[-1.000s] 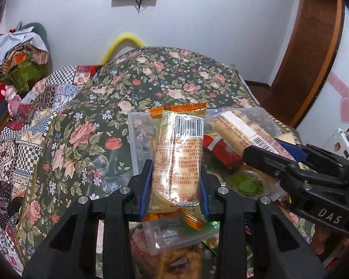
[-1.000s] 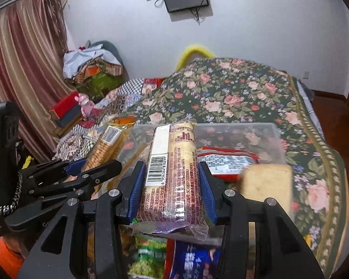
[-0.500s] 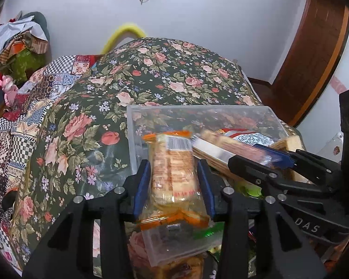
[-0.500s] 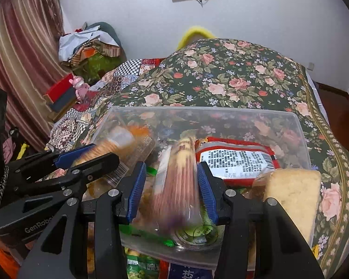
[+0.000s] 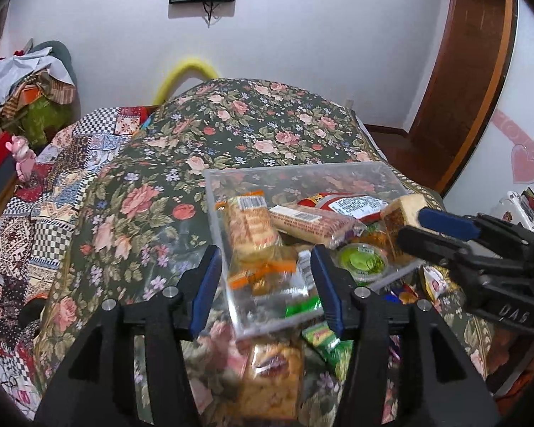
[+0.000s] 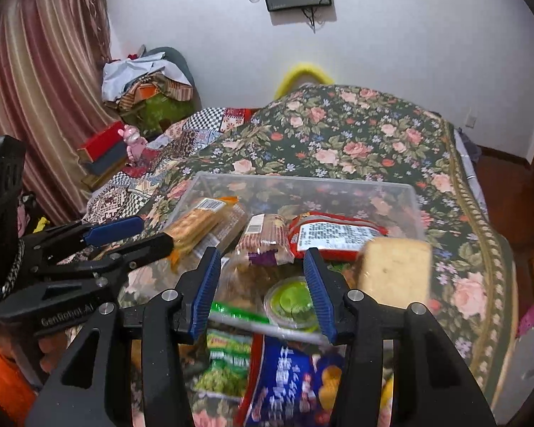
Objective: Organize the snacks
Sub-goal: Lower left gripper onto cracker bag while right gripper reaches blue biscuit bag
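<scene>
Clear plastic box [image 5: 359, 172] at frame centre holds 2 cracker packs. Left hand-held gripper [image 5: 265, 286] and right hand-held gripper [image 6: 263, 286] both gape wide, gripping nothing.

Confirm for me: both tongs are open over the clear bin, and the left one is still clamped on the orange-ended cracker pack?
Not quite. The left tongs are open too; the left wrist view shows the orange-ended cracker pack lying free in the clear bin, touching neither pad. The right tongs are open over the bin, as you said.
</scene>
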The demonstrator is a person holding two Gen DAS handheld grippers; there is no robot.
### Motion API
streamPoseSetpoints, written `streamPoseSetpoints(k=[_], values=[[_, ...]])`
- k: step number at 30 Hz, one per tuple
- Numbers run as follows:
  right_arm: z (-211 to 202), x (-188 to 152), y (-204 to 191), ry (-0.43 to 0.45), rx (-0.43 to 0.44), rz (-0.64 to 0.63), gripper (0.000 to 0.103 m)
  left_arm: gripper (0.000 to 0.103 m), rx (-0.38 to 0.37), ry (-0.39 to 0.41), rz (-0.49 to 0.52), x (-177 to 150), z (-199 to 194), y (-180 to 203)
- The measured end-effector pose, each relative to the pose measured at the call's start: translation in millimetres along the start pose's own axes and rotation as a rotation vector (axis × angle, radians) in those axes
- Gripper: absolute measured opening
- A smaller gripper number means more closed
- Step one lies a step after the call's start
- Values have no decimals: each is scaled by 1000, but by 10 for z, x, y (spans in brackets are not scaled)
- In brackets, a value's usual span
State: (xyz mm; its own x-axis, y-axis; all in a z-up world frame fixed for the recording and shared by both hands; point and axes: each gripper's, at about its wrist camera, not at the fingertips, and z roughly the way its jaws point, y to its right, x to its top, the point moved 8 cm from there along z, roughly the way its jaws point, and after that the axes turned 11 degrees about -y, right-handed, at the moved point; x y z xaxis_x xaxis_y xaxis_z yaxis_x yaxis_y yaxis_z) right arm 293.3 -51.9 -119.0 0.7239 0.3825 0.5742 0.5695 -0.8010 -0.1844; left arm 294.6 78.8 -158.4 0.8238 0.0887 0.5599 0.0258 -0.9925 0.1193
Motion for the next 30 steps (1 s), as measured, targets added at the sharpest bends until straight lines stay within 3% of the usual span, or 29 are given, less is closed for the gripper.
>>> streamPoseSetpoints(k=[8,16,19,30], values=[[-219,-288,79,19,-22,18,62,64,27,2,3,-324,-224,-90],[-153,-705,236,-42,-33,72,68,67,22,-80,-4,-734,-109,-159],[-70,-849,327,-72,-35,106,77,67,12,-117,-9,-883,8,-151],[157,-959,379,-142,-23,144,78,67,-6,-192,9,-1120,378,-47]])
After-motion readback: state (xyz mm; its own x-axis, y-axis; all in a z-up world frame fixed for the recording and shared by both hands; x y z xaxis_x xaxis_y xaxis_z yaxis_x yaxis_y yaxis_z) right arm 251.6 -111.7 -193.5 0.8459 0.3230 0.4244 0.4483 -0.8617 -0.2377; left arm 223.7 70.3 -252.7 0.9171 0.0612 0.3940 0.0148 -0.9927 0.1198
